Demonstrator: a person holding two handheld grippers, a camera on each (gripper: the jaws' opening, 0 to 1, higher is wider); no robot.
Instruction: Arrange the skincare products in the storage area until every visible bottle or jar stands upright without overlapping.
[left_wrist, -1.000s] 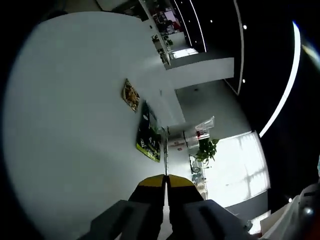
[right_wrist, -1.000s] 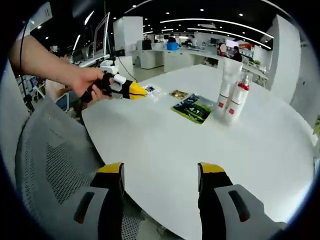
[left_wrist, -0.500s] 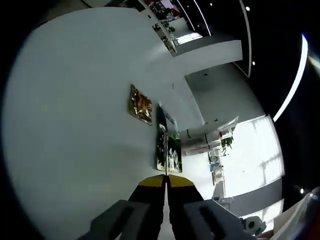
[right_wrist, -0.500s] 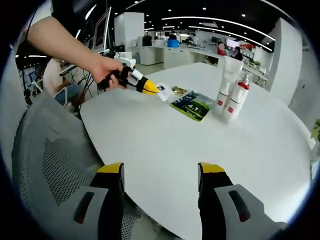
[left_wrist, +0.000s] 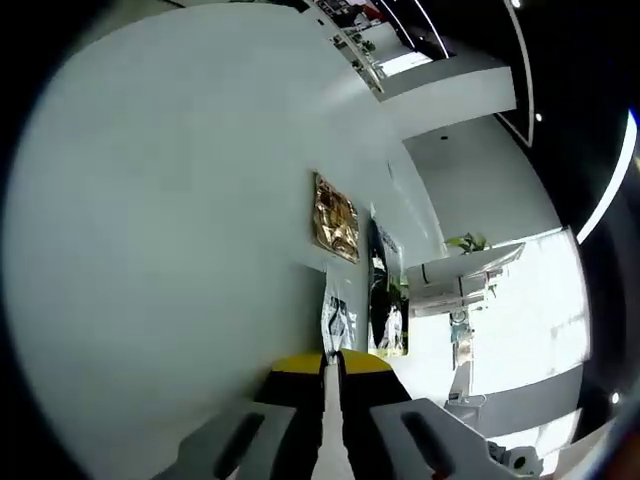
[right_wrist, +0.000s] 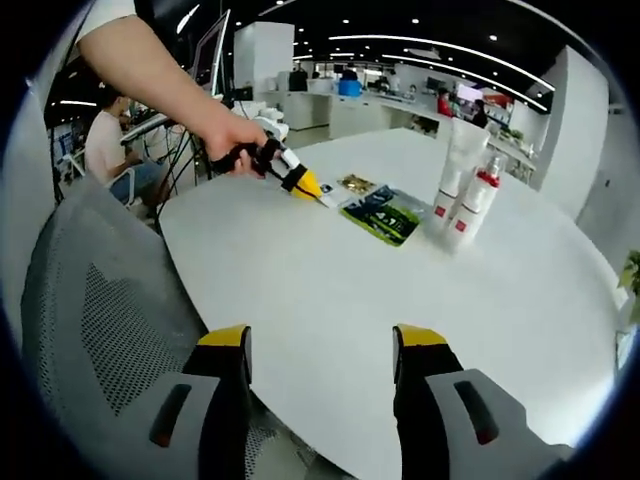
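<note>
Behind left gripper (right_wrist: 306, 186), clear sachet (left_wrist: 338, 320) mostly hidden.

Grey tool (right_wrist: 320, 400) bodies, yellow-tipped black jaws, dark oval slots, white short sleeve (right_wrist: 105, 12)

Bright, even light from ceiling strip lights (right_wrist: 440, 45) fills both views. The white counter (right_wrist: 400, 300) glares softly, almost shadowless. In the left gripper view a window (left_wrist: 520, 320) blows out to white. Fisheye bending warps the edges; far objects look soft.
</note>
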